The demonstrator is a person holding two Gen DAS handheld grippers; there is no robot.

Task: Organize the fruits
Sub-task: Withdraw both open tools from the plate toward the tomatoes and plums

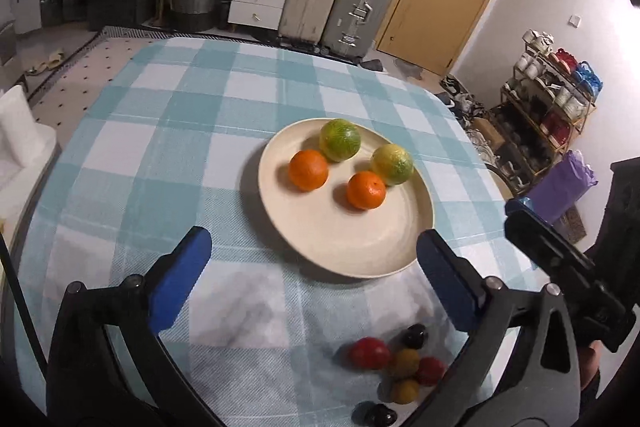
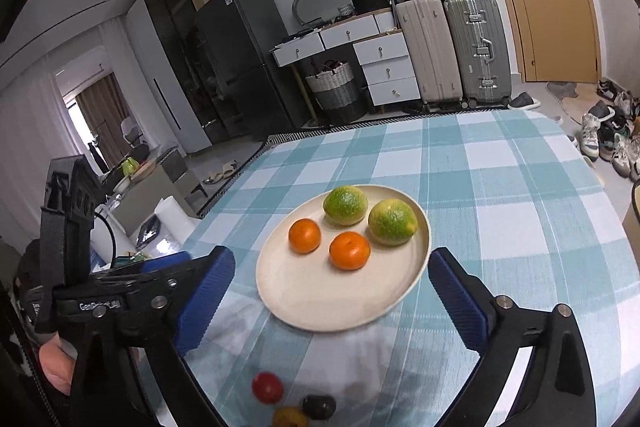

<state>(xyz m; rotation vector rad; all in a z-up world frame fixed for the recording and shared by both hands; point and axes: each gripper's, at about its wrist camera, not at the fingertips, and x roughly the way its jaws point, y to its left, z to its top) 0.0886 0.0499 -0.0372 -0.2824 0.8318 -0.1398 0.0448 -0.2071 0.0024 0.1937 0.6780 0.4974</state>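
Small tomatoes (image 1: 400, 367), seemingly, lie below both hand-held grippers (image 1: 312, 267) (image 2: 332, 287), jaws apart

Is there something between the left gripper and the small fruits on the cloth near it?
Nothing visible. The left gripper is open and empty, and the small fruits lie on bare cloth just below it. The plate sits farther away, not in the path.

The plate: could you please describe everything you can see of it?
The plate is round, cream, matte and shallow with a low raised rim. It lies flat on the checked cloth. On its far half sit two oranges and two green-yellow citrus fruits; the near half is bare. Neither gripper touches it.
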